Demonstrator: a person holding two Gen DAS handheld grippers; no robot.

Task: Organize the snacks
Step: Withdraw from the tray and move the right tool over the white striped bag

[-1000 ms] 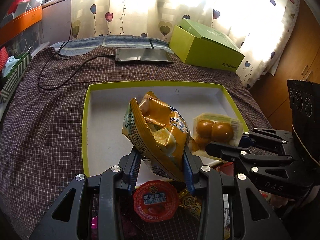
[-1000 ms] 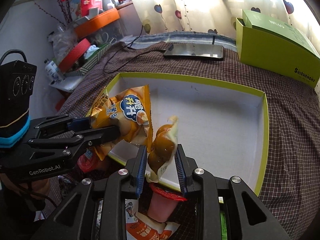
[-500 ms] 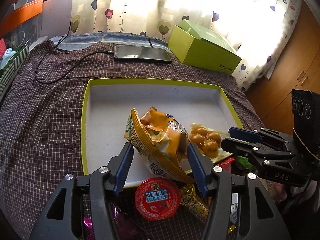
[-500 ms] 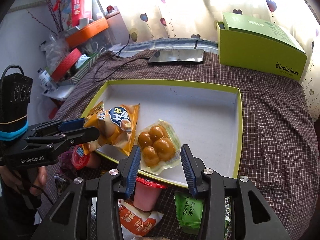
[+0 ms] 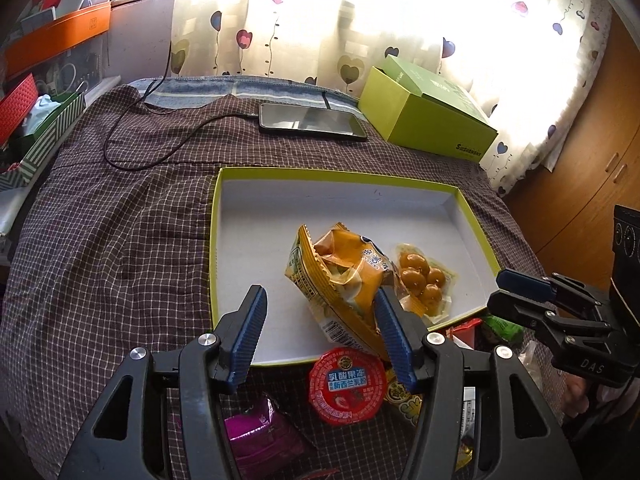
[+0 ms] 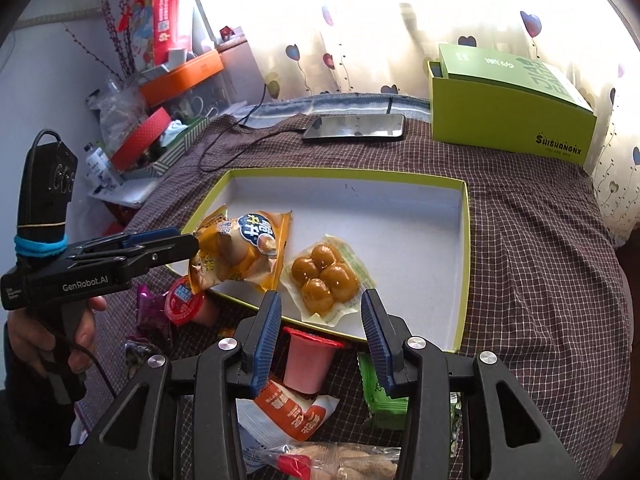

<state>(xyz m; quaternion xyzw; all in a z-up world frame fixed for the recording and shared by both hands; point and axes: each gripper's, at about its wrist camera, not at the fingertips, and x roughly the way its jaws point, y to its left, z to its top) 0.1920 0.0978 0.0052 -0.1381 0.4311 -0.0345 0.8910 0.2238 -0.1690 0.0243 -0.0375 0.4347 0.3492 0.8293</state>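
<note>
A white tray with a yellow-green rim [image 5: 320,200] [image 6: 380,220] lies on the checked cloth. In its near part a yellow snack bag [image 5: 344,268] [image 6: 244,252] lies tilted over the near rim. The bag leans against one finger of my left gripper [image 5: 320,296] [image 6: 188,240], which is wide open. To the right of the bag a clear pack of brown balls [image 5: 420,280] [image 6: 324,276] lies flat on the tray floor. My right gripper [image 6: 321,296] [image 5: 500,290] stands open just short of that pack, with nothing pressed between its pads.
Loose snacks lie before the tray: a red jelly cup [image 5: 347,388], a purple packet [image 5: 260,436], a pink cup [image 6: 308,364], an orange-white packet [image 6: 292,412], a green packet [image 6: 380,396]. Behind the tray are a phone [image 5: 312,124] with its cable and a green box [image 5: 432,124].
Both grippers opened. The snack bag and the ball pack dropped from the jaws into the tray, and both grippers drew back toward the near rim.
</note>
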